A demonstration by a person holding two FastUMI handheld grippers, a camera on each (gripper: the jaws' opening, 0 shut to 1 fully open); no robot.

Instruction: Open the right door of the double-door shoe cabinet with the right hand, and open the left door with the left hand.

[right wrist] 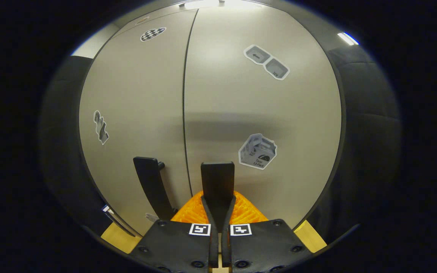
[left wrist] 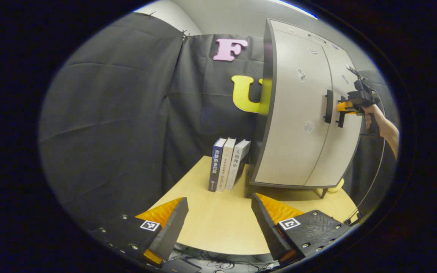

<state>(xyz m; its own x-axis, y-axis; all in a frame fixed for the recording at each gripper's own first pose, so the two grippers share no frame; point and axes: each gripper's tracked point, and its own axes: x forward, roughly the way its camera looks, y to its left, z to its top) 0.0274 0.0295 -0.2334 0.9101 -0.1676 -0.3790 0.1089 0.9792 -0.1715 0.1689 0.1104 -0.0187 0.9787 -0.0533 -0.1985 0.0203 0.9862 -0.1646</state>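
A light grey double-door shoe cabinet stands on the wooden table, both doors closed. Each door carries a black vertical handle. In the right gripper view, my right gripper is shut on the right door's handle; the left door's handle stands free beside it. In the left gripper view, my left gripper is open over the table, well short of the cabinet, with nothing between its fingers. Farther off there, the right gripper and a person's hand are at the right handle, next to the left handle.
Three books stand upright on the table just left of the cabinet. Black cloth walls close in the left and back. The table's front edge lies under my left gripper, with cables below. Stickers dot the cabinet doors.
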